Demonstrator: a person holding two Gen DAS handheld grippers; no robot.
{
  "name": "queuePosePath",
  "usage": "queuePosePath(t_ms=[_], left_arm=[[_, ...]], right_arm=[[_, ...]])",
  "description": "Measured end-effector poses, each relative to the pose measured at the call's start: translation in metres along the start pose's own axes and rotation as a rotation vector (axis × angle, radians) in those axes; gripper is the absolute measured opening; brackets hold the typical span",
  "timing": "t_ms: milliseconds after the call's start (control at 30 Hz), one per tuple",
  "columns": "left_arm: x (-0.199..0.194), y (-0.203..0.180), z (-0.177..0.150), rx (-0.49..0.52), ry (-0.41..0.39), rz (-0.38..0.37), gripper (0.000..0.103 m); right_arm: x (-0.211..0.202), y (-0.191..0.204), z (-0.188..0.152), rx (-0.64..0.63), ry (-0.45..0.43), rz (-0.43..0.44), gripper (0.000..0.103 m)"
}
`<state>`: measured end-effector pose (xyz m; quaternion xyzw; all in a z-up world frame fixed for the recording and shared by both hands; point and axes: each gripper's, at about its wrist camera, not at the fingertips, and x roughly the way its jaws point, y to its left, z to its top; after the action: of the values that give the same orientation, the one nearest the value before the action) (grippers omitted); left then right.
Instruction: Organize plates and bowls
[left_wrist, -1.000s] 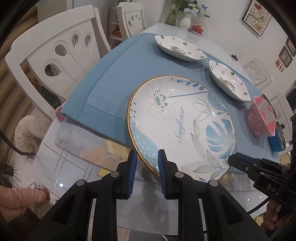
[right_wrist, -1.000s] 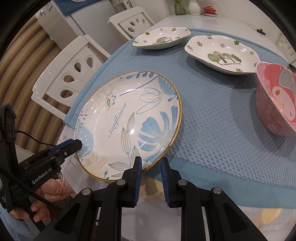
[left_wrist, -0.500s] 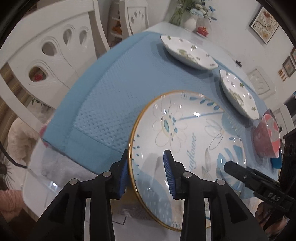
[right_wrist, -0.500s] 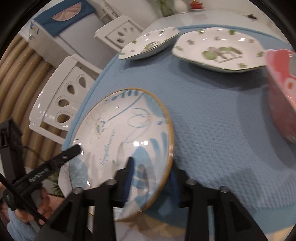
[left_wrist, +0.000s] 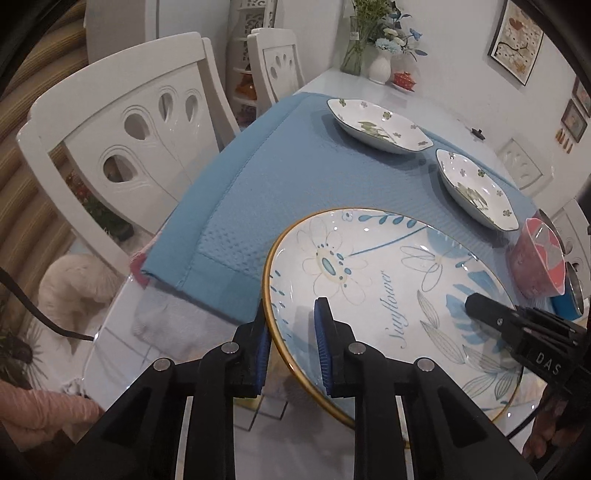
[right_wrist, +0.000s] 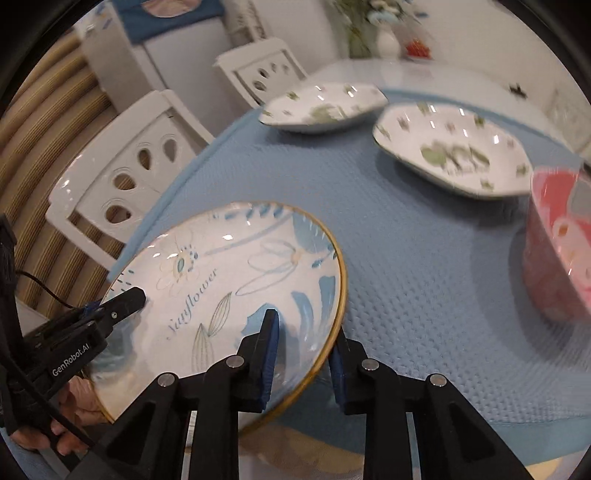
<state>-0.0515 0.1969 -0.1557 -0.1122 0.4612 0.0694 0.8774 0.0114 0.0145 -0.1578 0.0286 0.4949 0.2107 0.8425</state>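
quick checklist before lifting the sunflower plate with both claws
1. Left claw astride the sunflower plate rim: ok, one finger under, one on top.
2. Right claw astride the opposite rim: ok.
3. Both claws have just been closing on the rim; firm pinch: cannot tell.
4. Pink bowl apart from the plate: ok.
5. Two green-patterned dishes out of the way: ok.
6. Plate empty: ok.
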Motion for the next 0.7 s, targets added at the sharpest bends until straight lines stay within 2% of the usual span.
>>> queuePosePath(t_ms=[200,367,467,533,567,600,667,700], left_arm=[[0.001,0.022,-0.010,-0.036,0.031,0.013,0.019],[0.010,0.031,-0.018,-0.059,0.065,0.035,0.019],[0.008,0.034,-0.019,-0.067,0.063,0.025,0.022],[0.005,0.035,-0.016,-0.076,0.055,0.031,0.033],[0.003,0.037,-0.016,-0.084,0.052,0.038,0.034],[0.000,0.039,-0.014,-0.095,0.051,0.045,0.035],[-0.006,0.045,-0.012,-0.121,0.044,0.058,0.038],[-0.010,0.049,-0.011,-0.141,0.040,0.068,0.042]], right_arm=[[0.007,0.012,0.001,-0.050,0.026,-0.003,0.024],[0.016,0.023,-0.010,-0.080,0.091,0.010,0.024],[0.026,0.019,-0.013,-0.050,0.158,0.045,0.024],[0.024,0.019,-0.011,-0.066,0.173,0.035,0.024],[0.024,0.019,-0.009,-0.086,0.193,0.016,0.027],[0.023,0.019,-0.010,-0.102,0.204,0.002,0.040],[0.019,0.017,-0.011,-0.127,0.219,-0.030,0.058],[0.013,0.015,-0.013,-0.138,0.215,-0.049,0.058]])
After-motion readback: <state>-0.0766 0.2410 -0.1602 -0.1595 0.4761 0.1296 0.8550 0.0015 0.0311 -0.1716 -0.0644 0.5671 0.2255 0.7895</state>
